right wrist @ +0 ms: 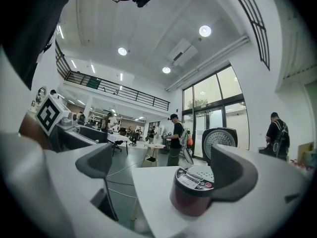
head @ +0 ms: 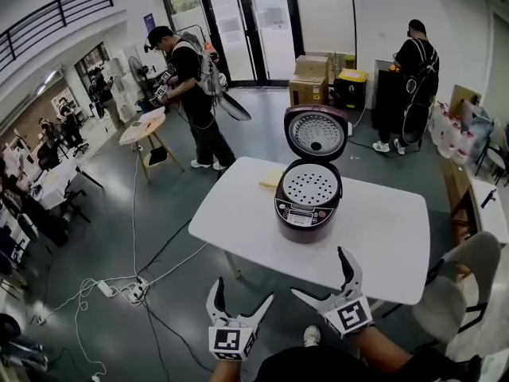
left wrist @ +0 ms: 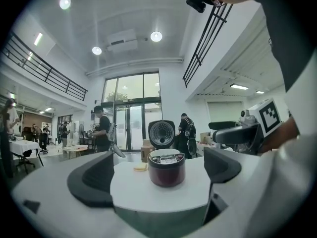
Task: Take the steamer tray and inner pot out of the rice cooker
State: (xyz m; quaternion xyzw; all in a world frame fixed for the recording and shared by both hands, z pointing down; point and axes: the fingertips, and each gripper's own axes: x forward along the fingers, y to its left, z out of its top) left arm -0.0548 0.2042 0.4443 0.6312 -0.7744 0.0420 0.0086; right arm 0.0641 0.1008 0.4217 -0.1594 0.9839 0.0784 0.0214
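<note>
Head view shows the left gripper [head: 243, 291] short of the tabletop's [head: 382, 229] near edge, jaws wide apart and empty; the right gripper [head: 318, 271] at that edge, jaws likewise spread on nothing. The rice cooker [head: 307, 209] stands mid-tabletop, lid up, steamer tray [head: 310, 185] seated inside

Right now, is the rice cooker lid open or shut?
Open. The lid stands raised behind the rice cooker, its inside facing forward, and the perforated steamer tray sits exposed in the top.
</note>
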